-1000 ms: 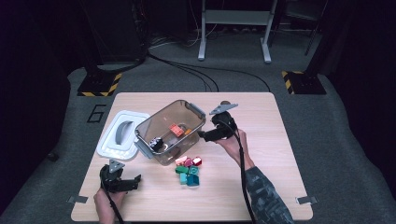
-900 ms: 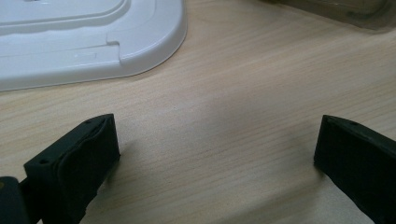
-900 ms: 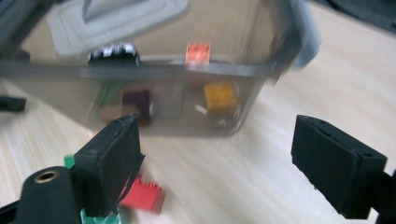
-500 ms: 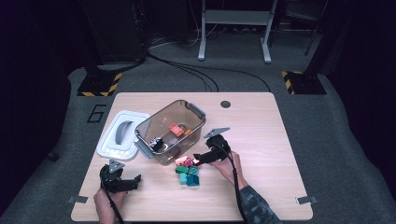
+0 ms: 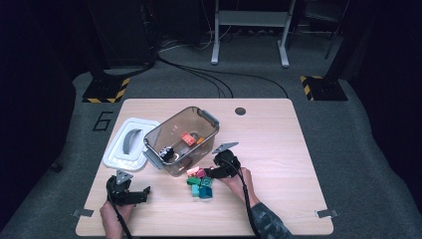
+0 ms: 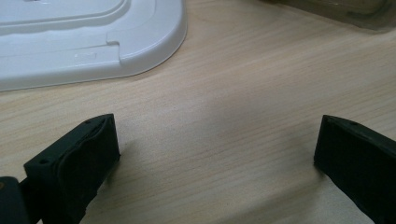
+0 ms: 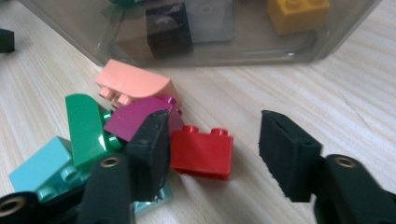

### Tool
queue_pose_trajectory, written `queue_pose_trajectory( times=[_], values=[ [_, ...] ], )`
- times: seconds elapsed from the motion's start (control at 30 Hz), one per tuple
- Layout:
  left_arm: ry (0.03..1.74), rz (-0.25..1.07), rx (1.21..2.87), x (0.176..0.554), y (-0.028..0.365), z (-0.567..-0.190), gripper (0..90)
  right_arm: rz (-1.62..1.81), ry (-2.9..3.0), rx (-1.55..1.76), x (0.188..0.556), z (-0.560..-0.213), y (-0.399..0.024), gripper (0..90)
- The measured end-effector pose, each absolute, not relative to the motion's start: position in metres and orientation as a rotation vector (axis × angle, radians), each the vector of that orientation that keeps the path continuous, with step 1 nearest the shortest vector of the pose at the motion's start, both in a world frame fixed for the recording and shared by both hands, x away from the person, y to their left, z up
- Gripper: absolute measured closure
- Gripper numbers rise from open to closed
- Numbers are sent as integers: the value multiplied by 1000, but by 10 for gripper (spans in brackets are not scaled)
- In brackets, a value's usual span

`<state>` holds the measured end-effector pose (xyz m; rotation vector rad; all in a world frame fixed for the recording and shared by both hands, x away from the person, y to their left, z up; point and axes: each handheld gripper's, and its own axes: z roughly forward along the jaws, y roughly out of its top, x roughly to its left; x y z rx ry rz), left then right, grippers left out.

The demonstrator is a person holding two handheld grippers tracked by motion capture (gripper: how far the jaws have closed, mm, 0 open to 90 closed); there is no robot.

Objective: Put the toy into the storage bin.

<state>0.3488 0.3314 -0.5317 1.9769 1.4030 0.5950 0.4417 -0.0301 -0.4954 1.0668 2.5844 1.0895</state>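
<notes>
The right gripper (image 7: 212,154) is down at the pile of bricks (image 5: 200,181) on the tabletop (image 5: 278,149), just in front of the clear bin (image 5: 181,139). Its 2 fingers (image 7: 149,149) have just been closing around the red brick (image 7: 201,152); the left finger touches the brick's end, while a gap remains at the right one. The left gripper (image 6: 217,154) rests near the white lid (image 6: 88,42), fingers wide apart with nothing between them.
</notes>
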Motion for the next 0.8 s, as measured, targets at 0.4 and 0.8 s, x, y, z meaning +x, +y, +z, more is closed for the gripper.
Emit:
queue_pose_trajectory(
  times=[0.4,0.8],
  values=[
    [1403,595,1976,349,331,-532,0,1058,2585,1049,445,-498,-40,574],
    [1403,595,1976,349,331,-532,0,1065,2578,1044,447,-497,-46,575]
  ],
)
